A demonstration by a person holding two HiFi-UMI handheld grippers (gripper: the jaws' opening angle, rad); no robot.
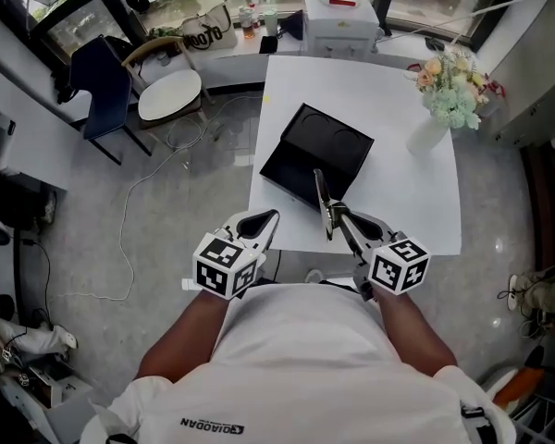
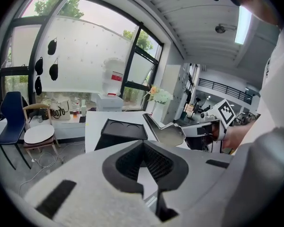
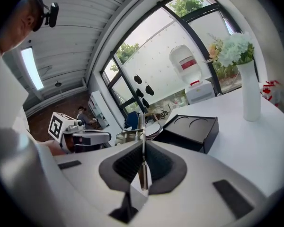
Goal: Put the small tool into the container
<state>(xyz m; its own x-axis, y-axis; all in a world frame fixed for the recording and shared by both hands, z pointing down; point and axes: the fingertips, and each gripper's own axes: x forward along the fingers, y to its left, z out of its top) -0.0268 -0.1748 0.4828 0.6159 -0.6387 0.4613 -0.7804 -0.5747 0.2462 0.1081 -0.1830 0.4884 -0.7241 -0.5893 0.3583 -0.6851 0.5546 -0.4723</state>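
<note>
Gripping the small tool (image 1: 320, 188) edge-on in the closed jaws of the right gripper (image 1: 340, 216) — a thin metal blade, up in the air over the near edge of the white table (image 1: 351, 86), its tip showing against the near side of the black container (image 1: 319, 151) in the head view. On that container's dark top, only two curved outlines to go by, too little to tell lid from hollow; well to its right, pale flowers (image 1: 451, 89) standing in a white vase (image 1: 427, 135). Holding the left gripper (image 1: 266, 218) off the table's near-left edge — jaws together on nothing.
</note>
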